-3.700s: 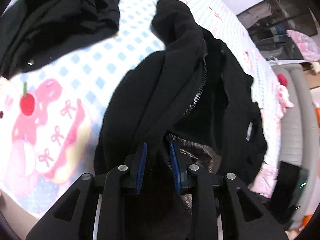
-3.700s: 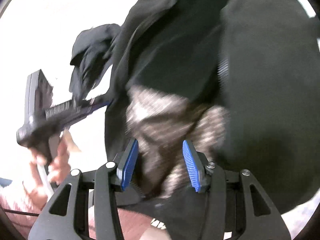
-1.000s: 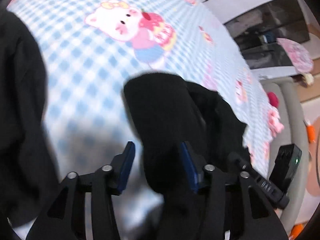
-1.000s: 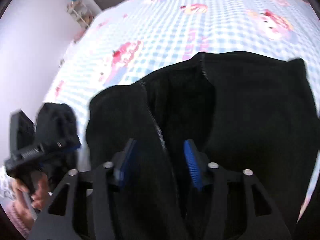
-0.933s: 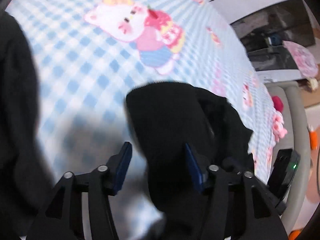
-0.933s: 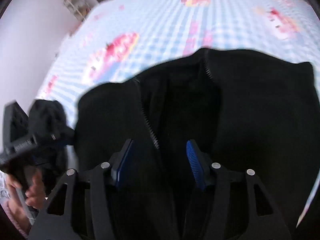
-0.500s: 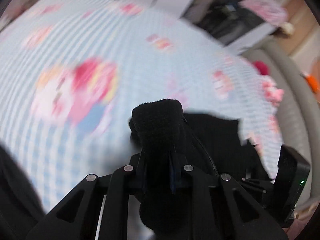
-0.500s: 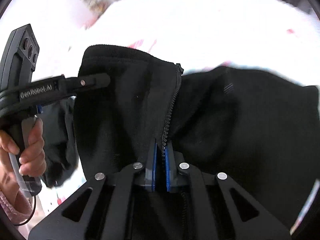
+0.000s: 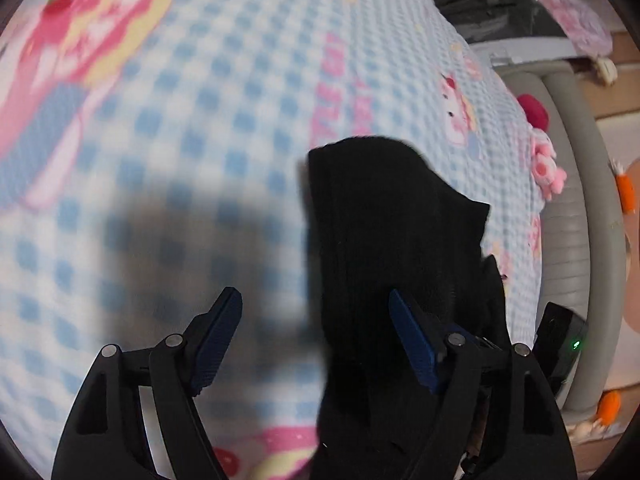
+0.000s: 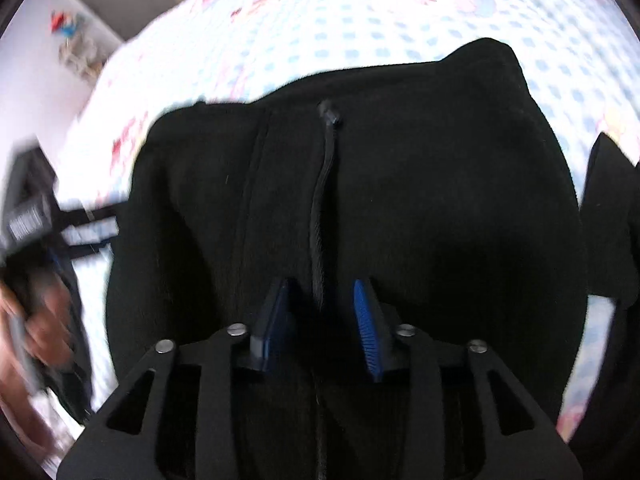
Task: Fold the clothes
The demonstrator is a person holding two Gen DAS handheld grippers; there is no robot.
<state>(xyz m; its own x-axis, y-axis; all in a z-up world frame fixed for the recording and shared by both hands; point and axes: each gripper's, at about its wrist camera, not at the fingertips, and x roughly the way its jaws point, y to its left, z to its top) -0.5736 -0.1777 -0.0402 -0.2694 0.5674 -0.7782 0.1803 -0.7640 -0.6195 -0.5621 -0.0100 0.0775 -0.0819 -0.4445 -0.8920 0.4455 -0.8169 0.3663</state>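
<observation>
Jacket [image 10: 400,208], black, zipped: one, flat on checked bed sheet [image 9: 200,120]. Right hand-held gripper [image 10: 320,312]: jaws just reopened, straddling the zip, pads clear. Left hand-held gripper [image 9: 316,344]: jaws just reopened wide; jacket edge by right pad, unpinched. Hand-held grippers: two.

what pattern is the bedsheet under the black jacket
Blue-and-white check with pink cartoon prints on the bedsheet, clearest in the left wrist view.

- We see the hand [image 10: 38,320] at the right wrist view's left edge only as a blur.
- The black jacket [image 10: 400,208] runs off the bottom edge.
</observation>
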